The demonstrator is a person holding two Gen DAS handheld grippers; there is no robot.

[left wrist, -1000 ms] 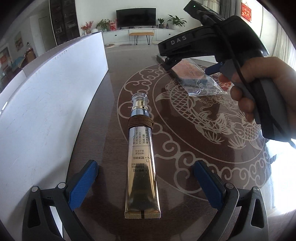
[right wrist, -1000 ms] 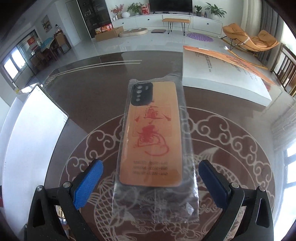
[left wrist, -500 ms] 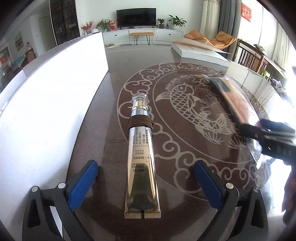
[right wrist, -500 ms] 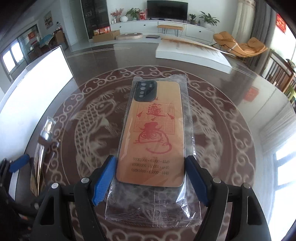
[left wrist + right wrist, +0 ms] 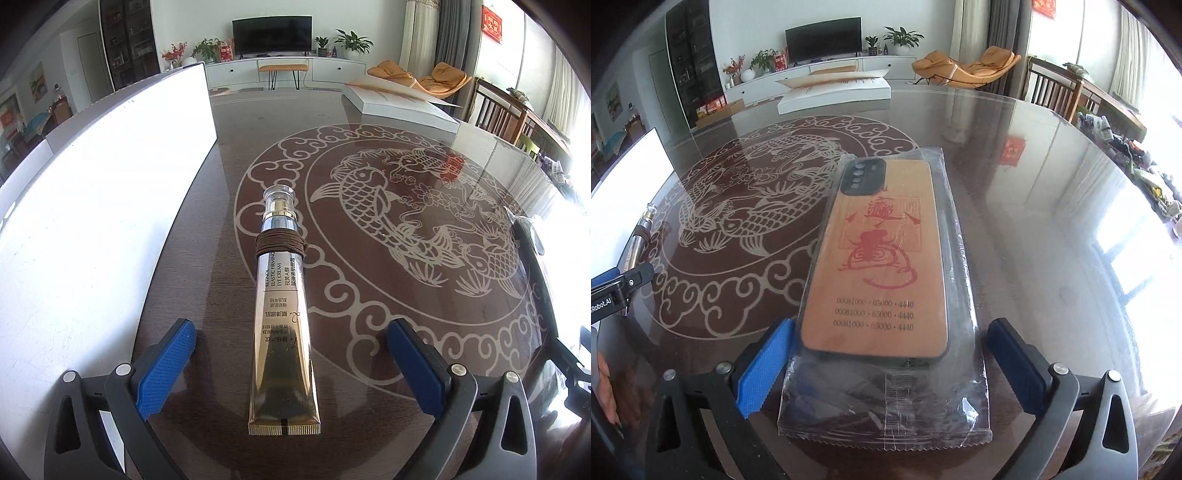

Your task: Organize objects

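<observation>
While your left gripper (image 5: 288,363) sits unmoved, jaws apart astride the eye cream tube (image 5: 282,317) on the table (image 5: 207,229), your right gripper (image 5: 886,363) has carried the bagged phone case (image 5: 882,266) across; jaws opening, case seemingly just released. Tube next.

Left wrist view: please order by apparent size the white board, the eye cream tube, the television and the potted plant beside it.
1. white board
2. eye cream tube
3. television
4. potted plant
Nearness inflates the first two.
</observation>
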